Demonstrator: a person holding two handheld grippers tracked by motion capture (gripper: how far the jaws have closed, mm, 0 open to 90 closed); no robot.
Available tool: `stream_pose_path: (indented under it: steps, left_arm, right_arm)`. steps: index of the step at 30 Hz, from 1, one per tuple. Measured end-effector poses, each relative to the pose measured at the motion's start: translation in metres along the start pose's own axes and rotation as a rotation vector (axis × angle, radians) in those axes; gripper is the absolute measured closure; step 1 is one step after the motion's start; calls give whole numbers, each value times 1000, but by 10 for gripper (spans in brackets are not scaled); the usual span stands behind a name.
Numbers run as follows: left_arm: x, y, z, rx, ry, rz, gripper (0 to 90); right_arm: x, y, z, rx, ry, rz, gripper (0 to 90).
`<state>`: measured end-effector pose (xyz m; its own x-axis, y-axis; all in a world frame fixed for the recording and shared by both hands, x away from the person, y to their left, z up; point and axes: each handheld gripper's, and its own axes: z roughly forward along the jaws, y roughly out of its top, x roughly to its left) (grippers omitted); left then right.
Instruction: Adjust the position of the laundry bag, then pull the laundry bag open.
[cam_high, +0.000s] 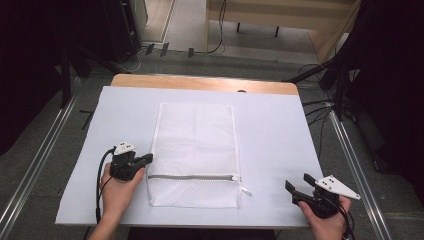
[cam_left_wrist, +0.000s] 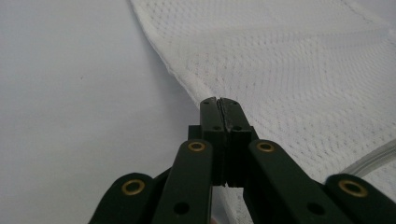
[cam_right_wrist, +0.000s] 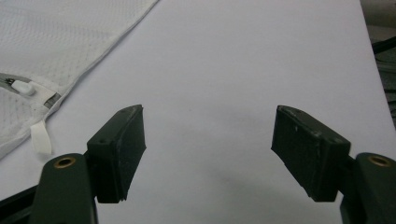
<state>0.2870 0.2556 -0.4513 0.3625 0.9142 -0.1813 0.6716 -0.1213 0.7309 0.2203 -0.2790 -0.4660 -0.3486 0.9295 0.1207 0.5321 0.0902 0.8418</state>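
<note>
A white mesh laundry bag lies flat in the middle of the table, with its grey zipper running across near the front and the pull at the right end. My left gripper is shut, its tips at the bag's left edge; no fabric shows between the jaws. In the left gripper view the gripper points across the mesh. My right gripper stands open over bare table, right of the bag. In its own view this gripper is empty, with the zipper pull far left.
A white sheet covers the wooden table. Rails and cables run along the floor on both sides. Bare sheet surrounds the bag left, right and behind.
</note>
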Motion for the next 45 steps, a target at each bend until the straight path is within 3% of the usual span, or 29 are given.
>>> stream_pose_path:
  steps: [1,4,7,11,15,19,21,24,26,28,29,31,35,41,45]
  left_arm:
    - [-1,0,-1,-15,18,-4,792]
    - [-4,1,-2,-21,19,-7,542]
    - [-11,2,-8,-55,19,-4,474]
    - [-21,3,-12,-77,7,9,468]
    - [-28,4,-11,-73,-11,29,468]
    - [-40,2,-7,-60,-33,55,468]
    - [-43,0,-4,-56,-47,63,477]
    - [-49,0,-1,-50,-68,68,479]
    - [-53,0,-1,-56,-83,74,479]
    - [-55,0,0,-53,-85,79,478]
    - [-60,0,1,-46,-109,96,507]
    - [-64,-1,3,-45,-121,103,523]
    - [-70,-1,5,-39,-139,113,537]
    - [-82,-1,9,-30,-158,135,540]
    - [-84,-1,10,-23,-164,143,543]
  right_arm:
    - [2,-1,0,-13,-3,0,269]
    - [6,0,0,-30,7,1,311]
    - [13,2,-1,-42,53,13,409]
    - [29,5,1,-42,97,7,439]
    - [40,6,7,-35,132,20,469]
    - [59,6,20,-20,176,3,478]
    - [68,5,25,11,206,7,514]
    - [80,5,30,28,208,4,556]
    - [87,5,33,38,241,-3,559]
    - [90,5,35,50,245,-7,558]
    - [95,5,40,86,266,4,557]
    - [98,5,44,109,283,37,565]
    - [103,5,49,142,255,56,578]
    - [111,4,56,155,143,42,584]
    - [116,4,62,172,157,43,586]
